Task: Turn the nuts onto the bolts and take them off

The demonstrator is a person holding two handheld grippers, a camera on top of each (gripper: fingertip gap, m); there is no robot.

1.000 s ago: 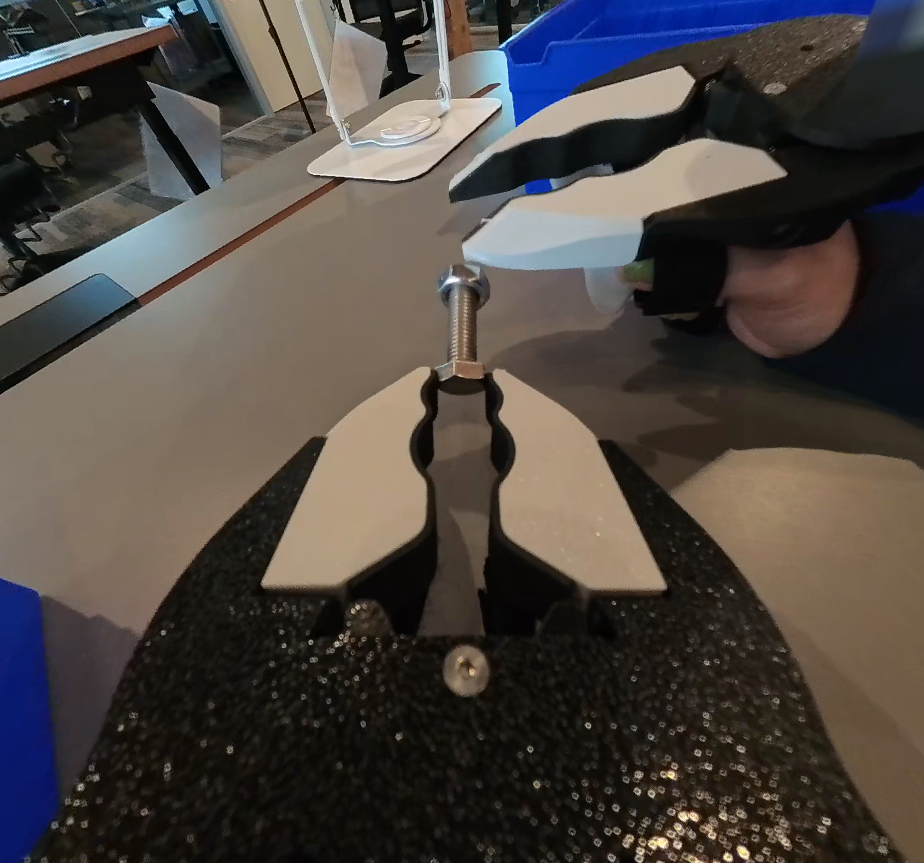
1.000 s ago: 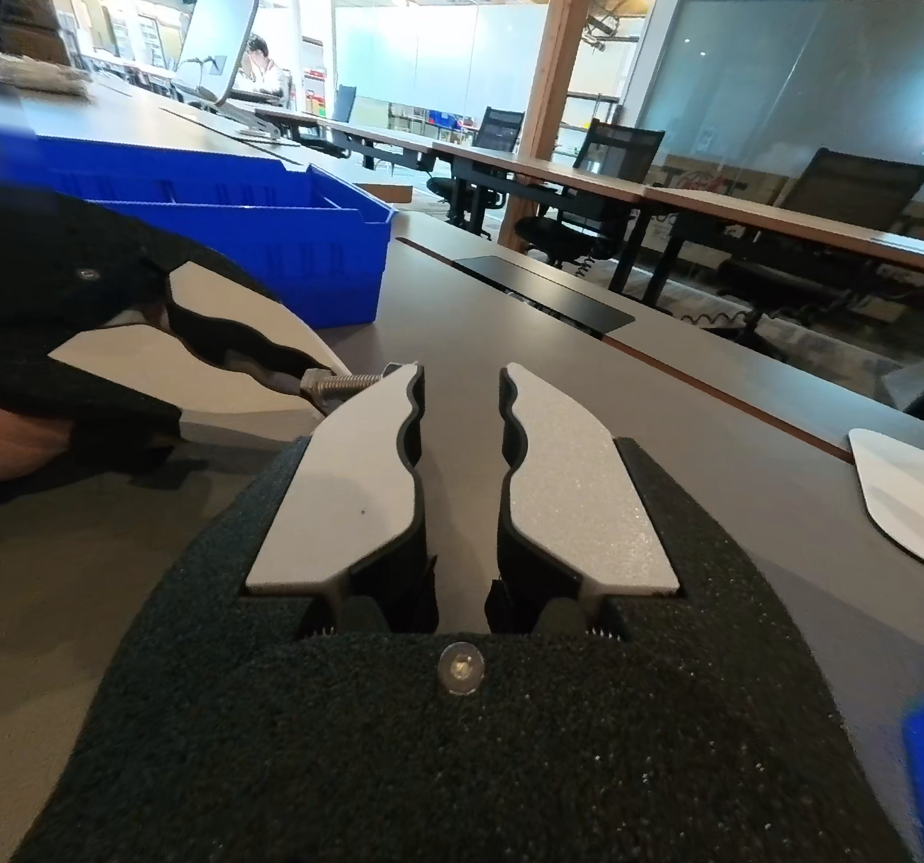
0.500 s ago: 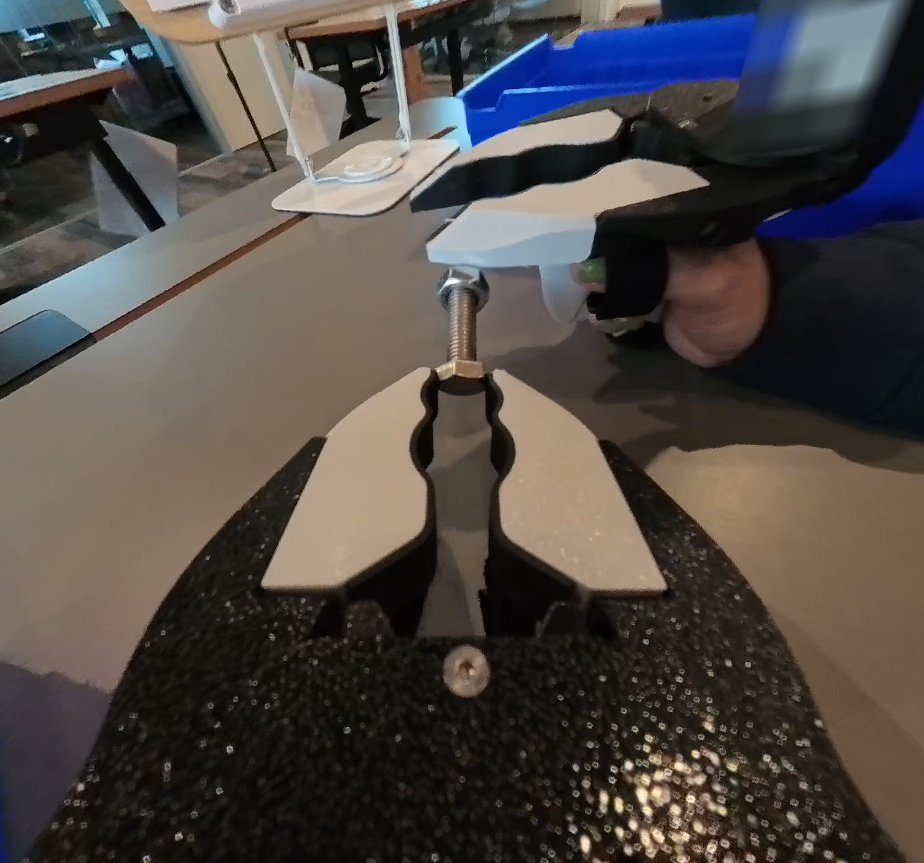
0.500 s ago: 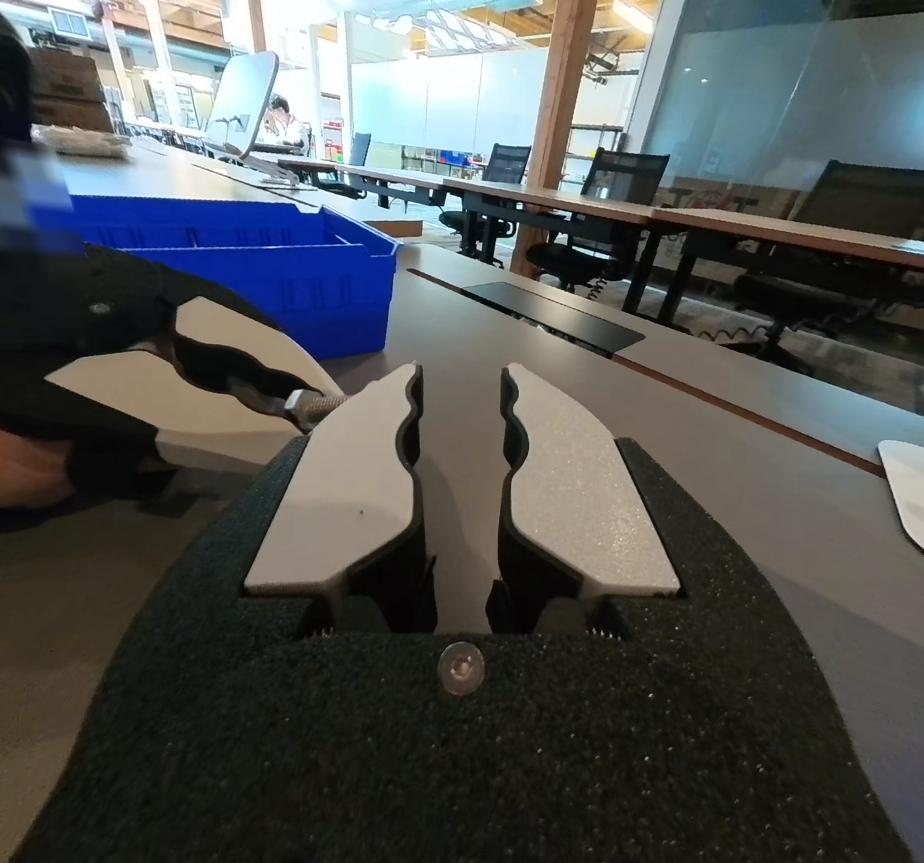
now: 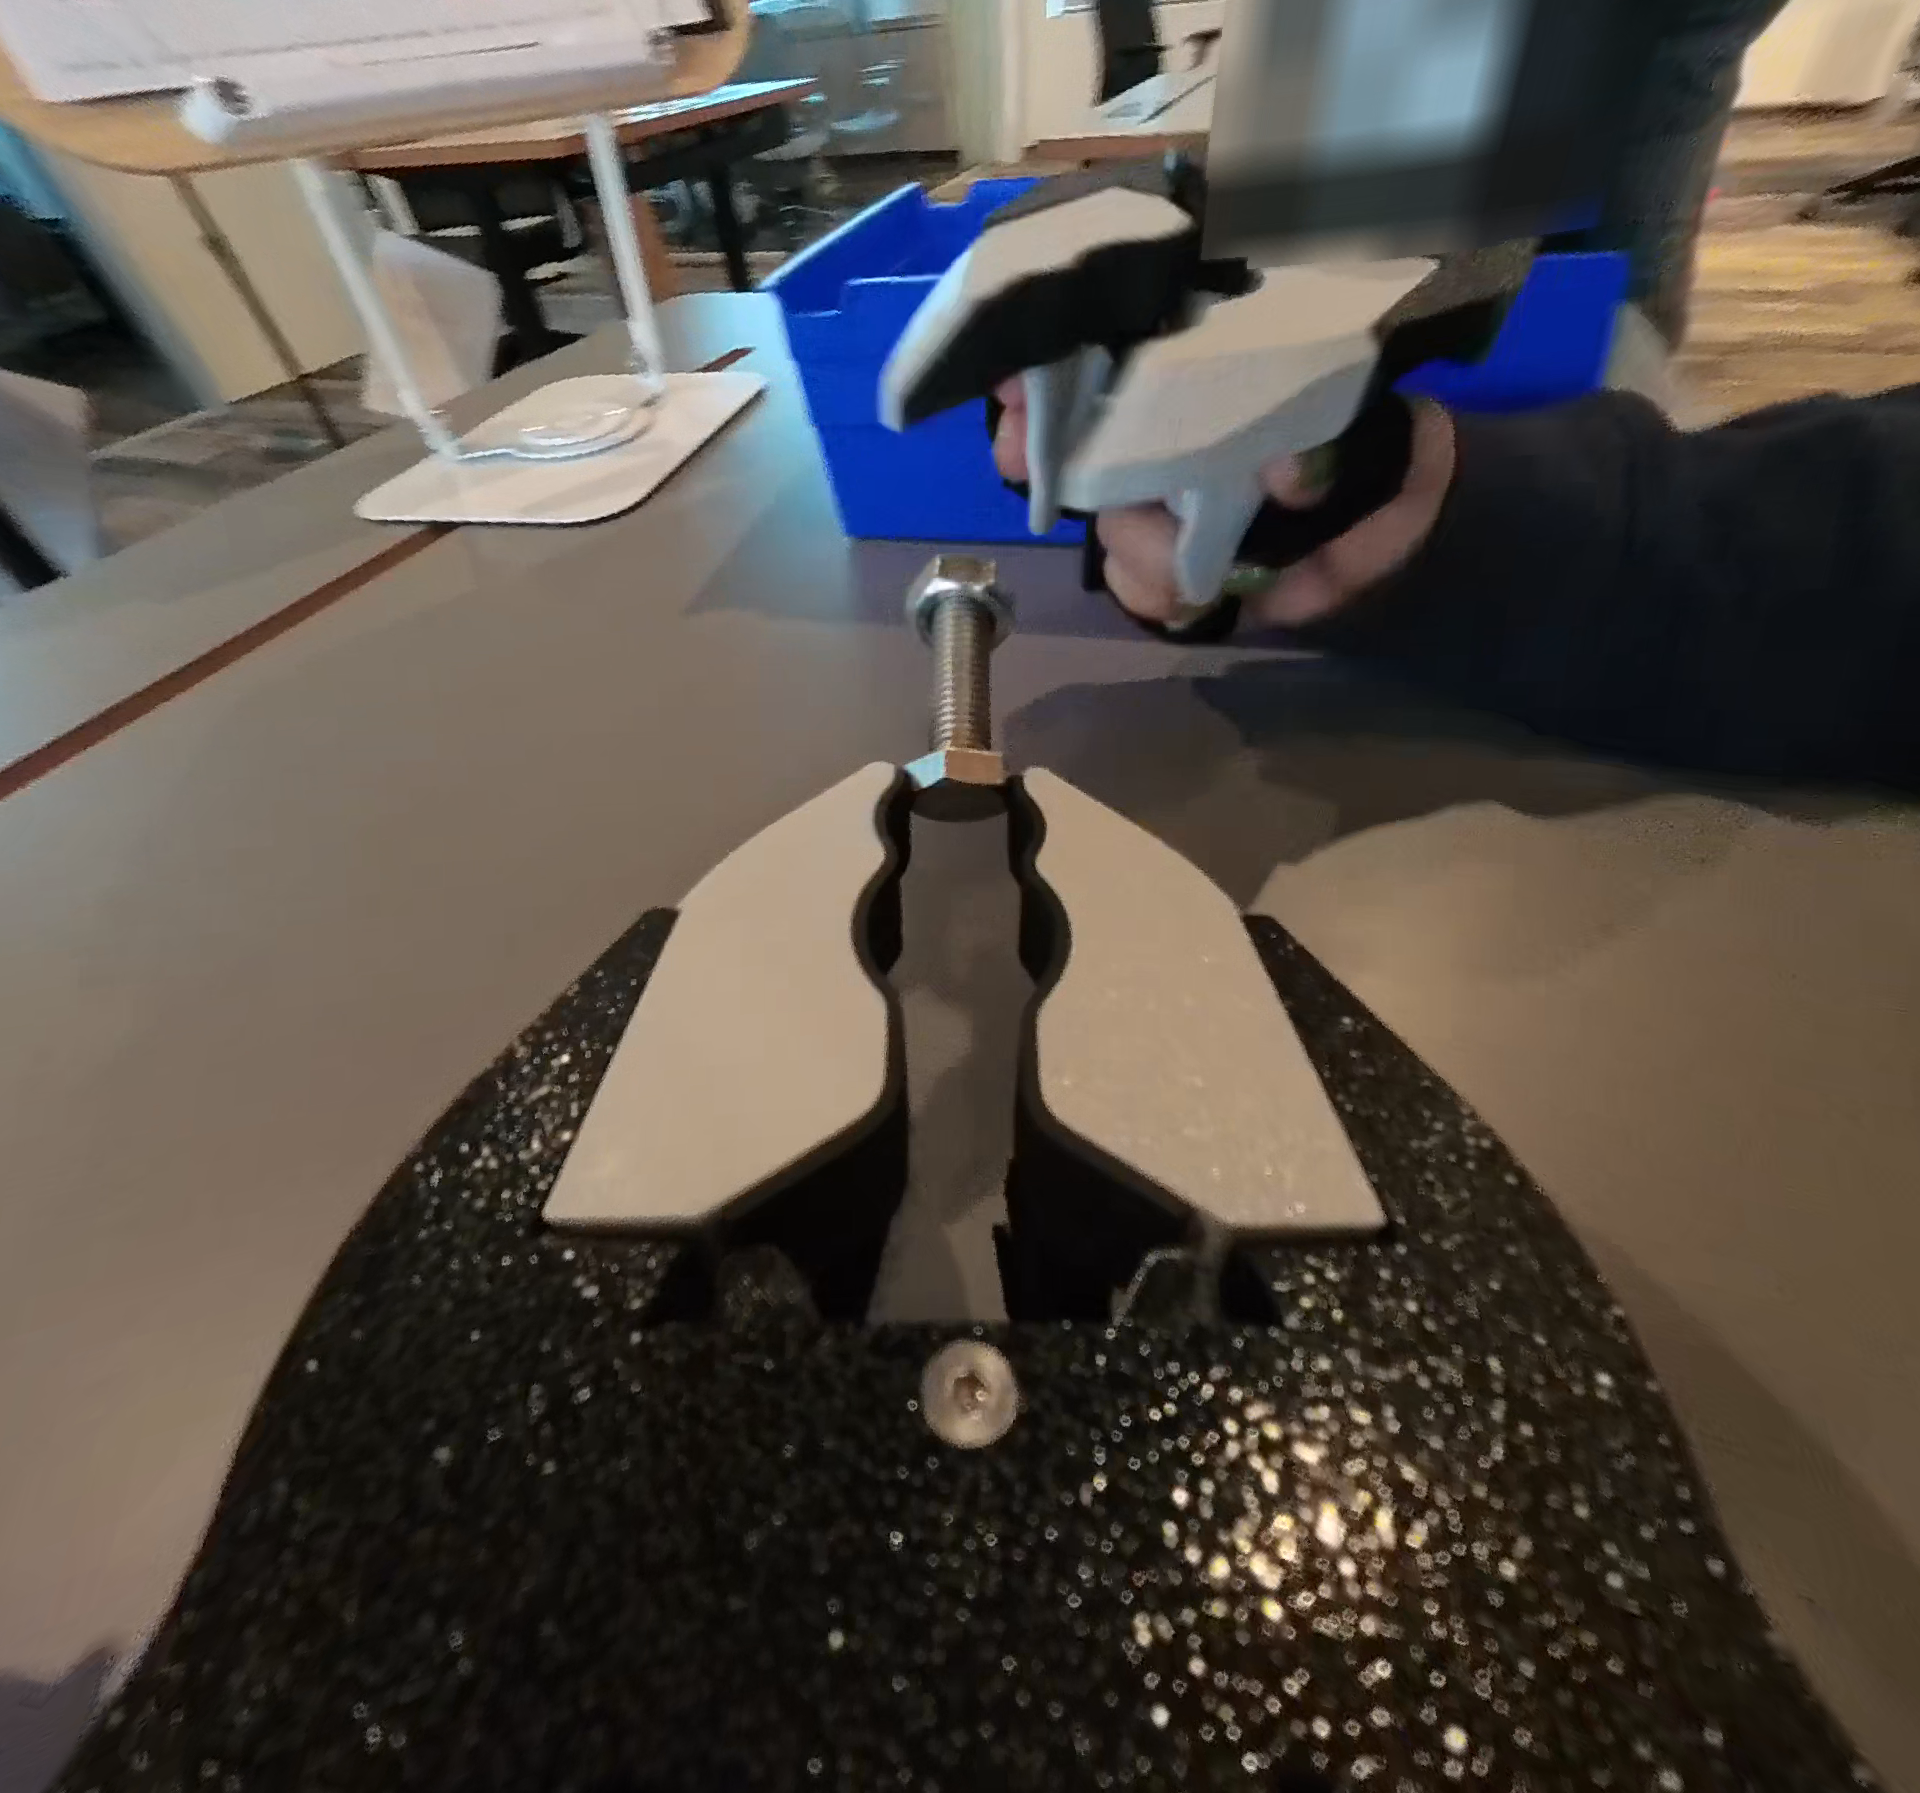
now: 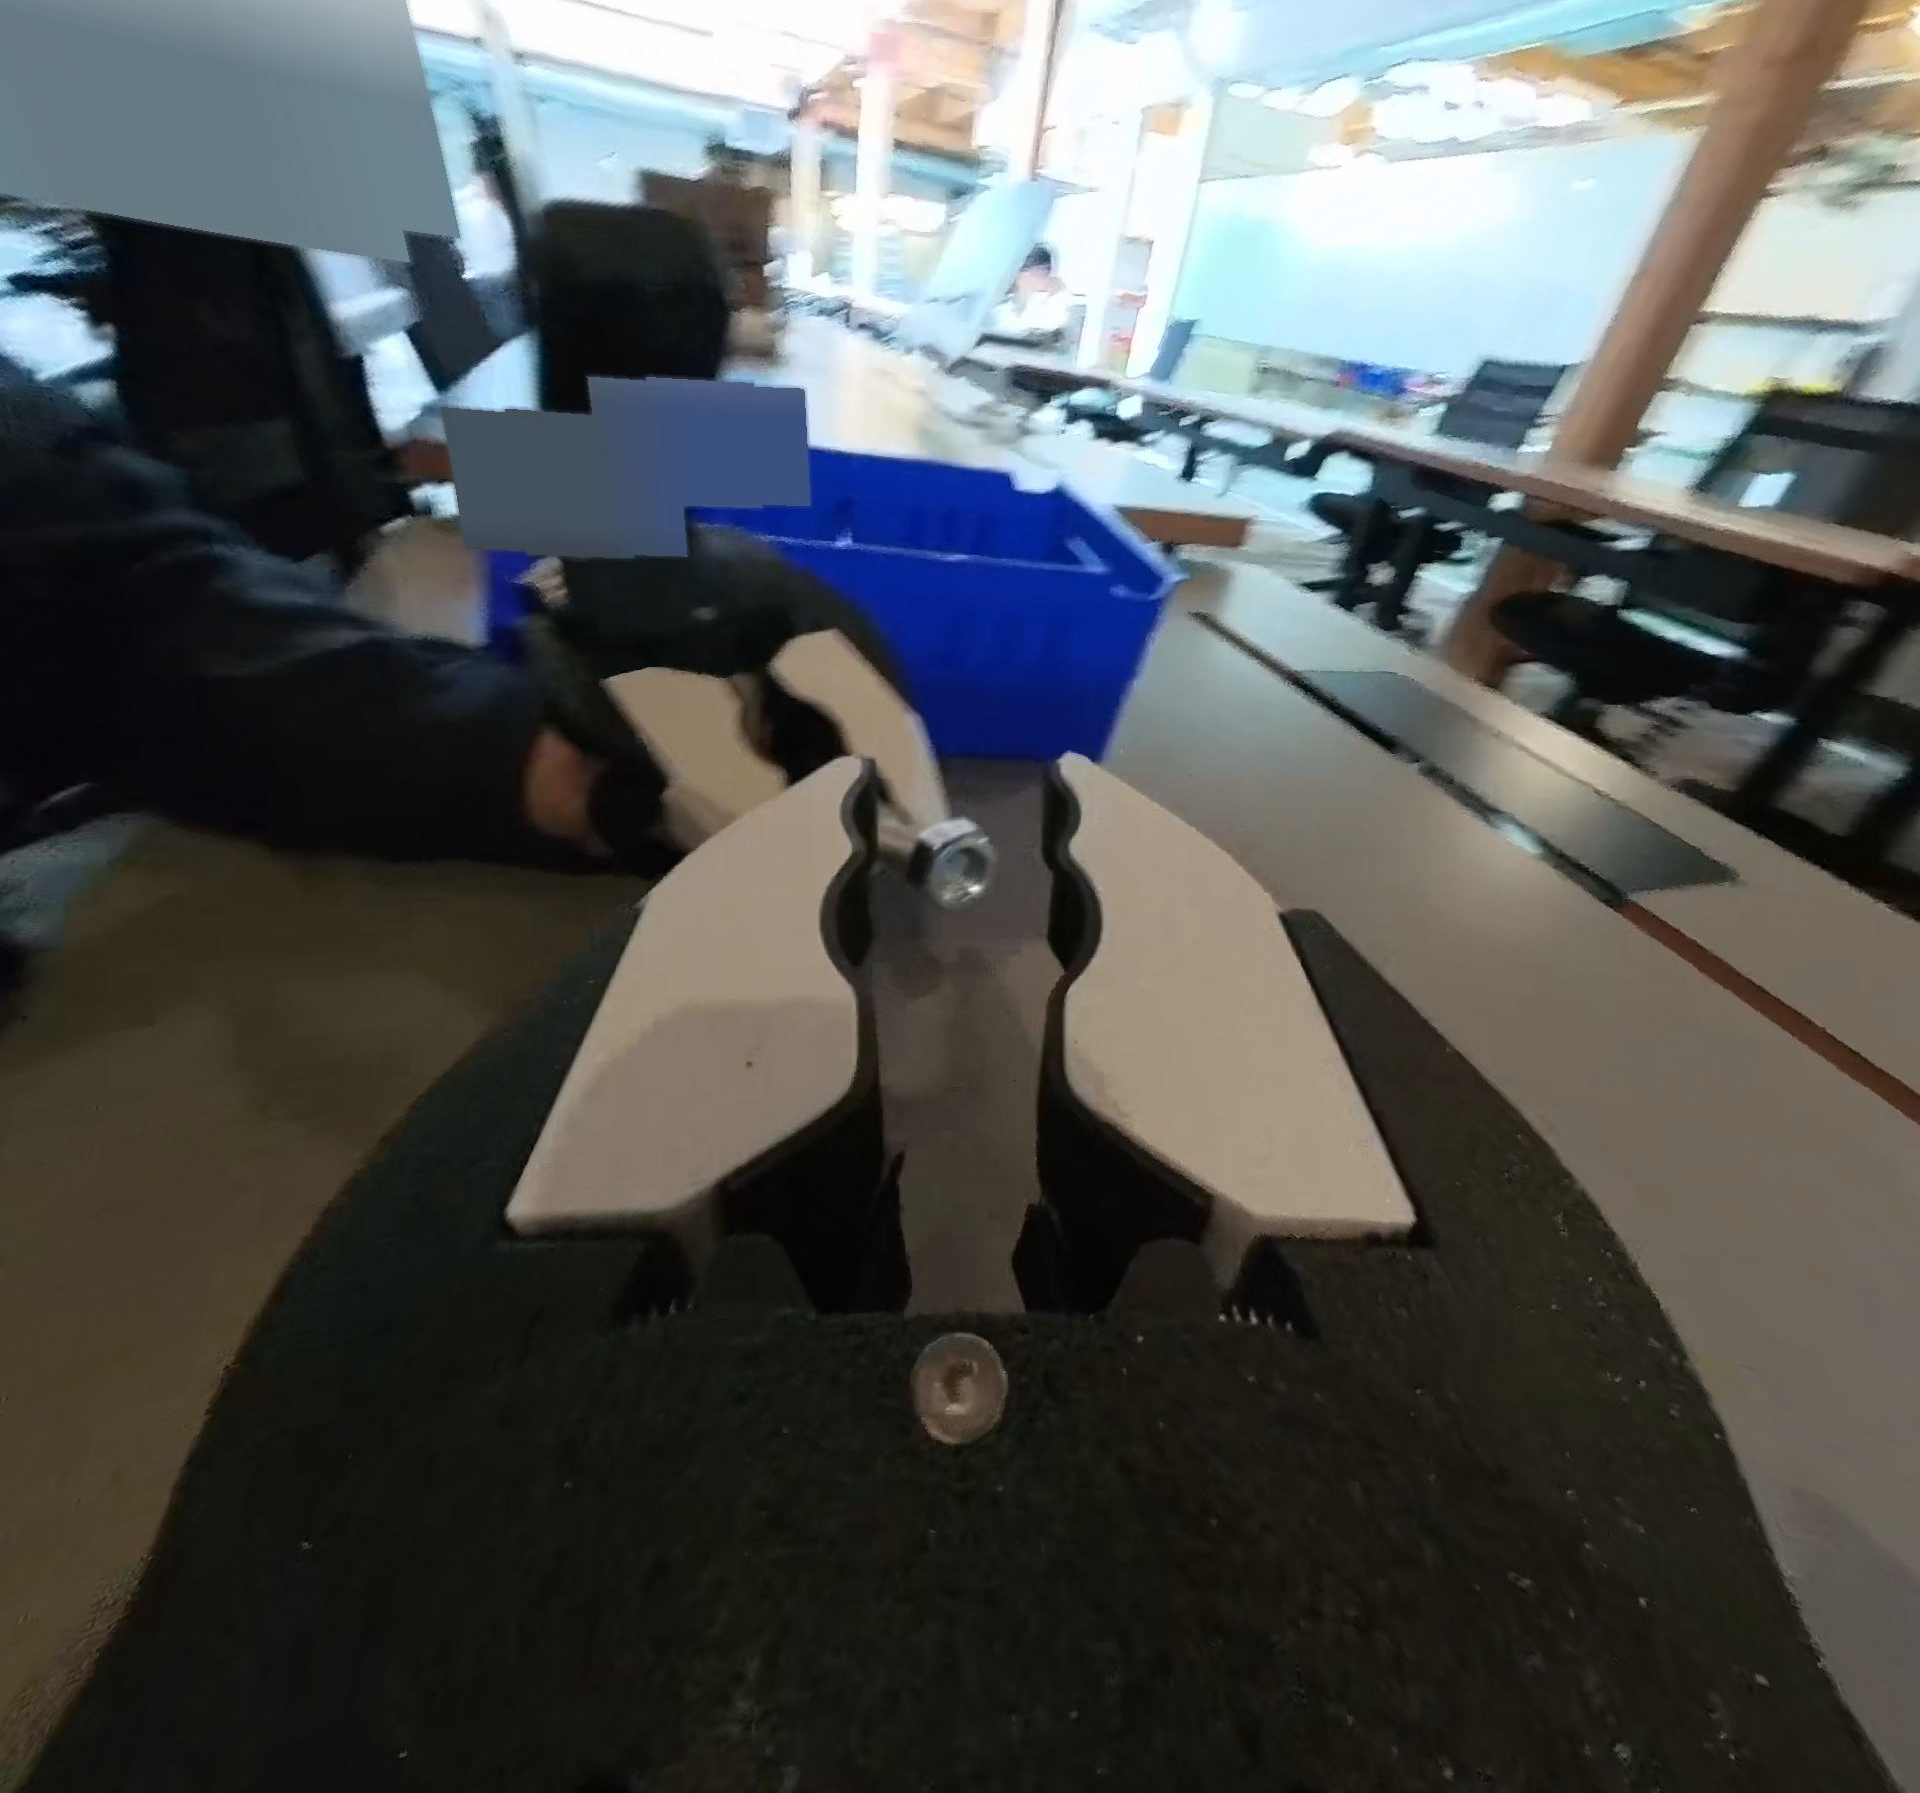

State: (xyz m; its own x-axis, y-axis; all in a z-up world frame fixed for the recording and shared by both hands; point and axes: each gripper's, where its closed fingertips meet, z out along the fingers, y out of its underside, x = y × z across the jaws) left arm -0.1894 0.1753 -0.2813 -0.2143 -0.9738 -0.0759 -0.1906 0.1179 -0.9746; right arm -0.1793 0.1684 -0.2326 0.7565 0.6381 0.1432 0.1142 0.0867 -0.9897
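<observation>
My left gripper (image 5: 954, 785) is shut on the hex head of a steel bolt (image 5: 961, 683), which points away from it above the grey table. A nut (image 5: 958, 590) sits on the bolt's far end. My right gripper (image 5: 971, 450) is open, just above and beyond the nut, not touching it. In the right wrist view the right gripper (image 6: 958, 787) faces the bolt's end. The nut (image 6: 951, 865) shows in the gap between its open fingers, touching neither. The left gripper's fingers (image 6: 857, 694) show behind it.
A blue bin (image 5: 883, 372) stands on the table behind the right gripper; it also shows in the right wrist view (image 6: 987, 621). A sign on a white stand (image 5: 561, 455) is at the far left. A dark-sleeved arm (image 5: 1662, 580) lies at the right. About 5 cm separates my left fingertips from my right.
The right gripper has swung from beside the bolt round to face its nut end, staying open. The left gripper keeps hold of the bolt head.
</observation>
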